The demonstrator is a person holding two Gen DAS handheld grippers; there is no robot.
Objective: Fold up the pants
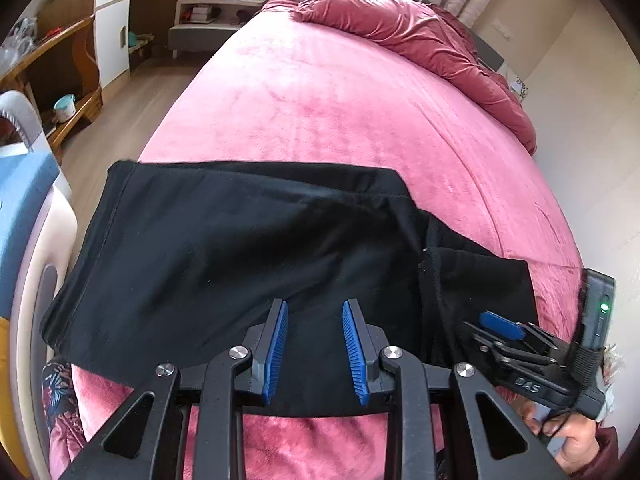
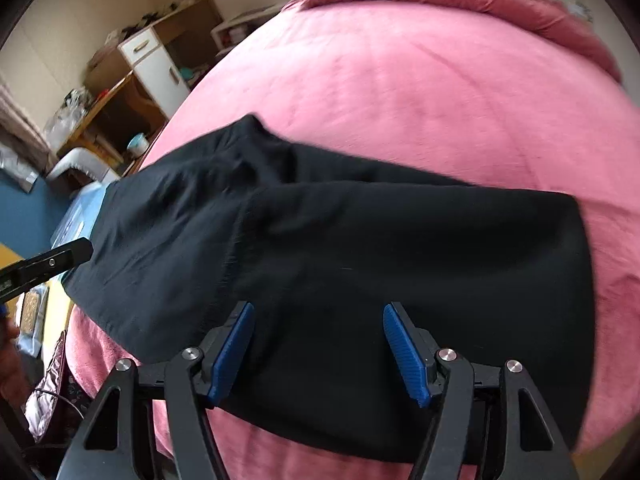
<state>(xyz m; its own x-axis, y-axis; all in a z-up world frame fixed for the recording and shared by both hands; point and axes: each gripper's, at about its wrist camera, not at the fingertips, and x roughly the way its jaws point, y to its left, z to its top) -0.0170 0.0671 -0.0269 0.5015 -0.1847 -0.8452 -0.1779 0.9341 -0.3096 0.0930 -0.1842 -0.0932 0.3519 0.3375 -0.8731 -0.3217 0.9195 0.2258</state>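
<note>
A pink bed point(image 1: 360, 100) fills both views, a crumpled red duvet point(image 1: 420, 36) at its upper right. Black pants point(image 1: 240, 252) lie folded across the lower middle (edges uneven). Left gripper point(image 1: 315, 352) and right gripper point(image 2: 318, 354) hover over the near hem, jaws apart, holding nothing.

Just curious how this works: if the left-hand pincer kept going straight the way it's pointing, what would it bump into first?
Most likely the black pants lying on the pink bed. The left gripper is open with the fabric right ahead, though depth is hard to judge.
</note>
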